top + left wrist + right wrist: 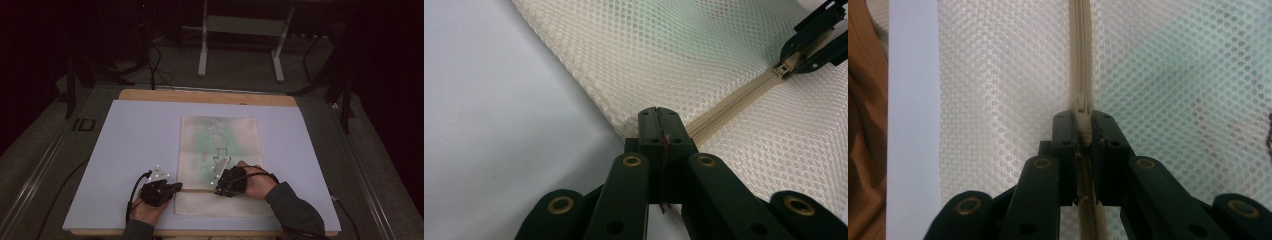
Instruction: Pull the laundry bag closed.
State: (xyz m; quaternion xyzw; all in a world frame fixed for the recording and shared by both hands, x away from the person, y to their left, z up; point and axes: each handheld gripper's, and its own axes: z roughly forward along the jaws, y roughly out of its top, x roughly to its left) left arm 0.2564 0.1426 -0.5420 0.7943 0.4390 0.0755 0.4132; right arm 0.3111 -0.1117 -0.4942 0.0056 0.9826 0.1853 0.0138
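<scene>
A cream mesh bag (220, 145) lies flat on the pale mat, with something green showing faintly through the mesh (1198, 60). Its zipper (197, 190) runs across the near part. My left gripper (174, 188) is at the bag's left edge, shut on the end of the zipper tape (704, 122); in the left gripper view its jaws (658, 116) meet with no gap. My right gripper (216, 186) sits further along the zipper, shut on the slider's pull (1081, 106). The right gripper also shows in the left gripper view (811, 47), at the slider (783, 69).
The mat (135, 145) covers a wooden table (150, 94) whose edge shows at the far side. Beyond the table stand a metal frame's legs (202, 60) and loose cables (157, 70) on the floor. Cables trail from both grippers toward the near edge.
</scene>
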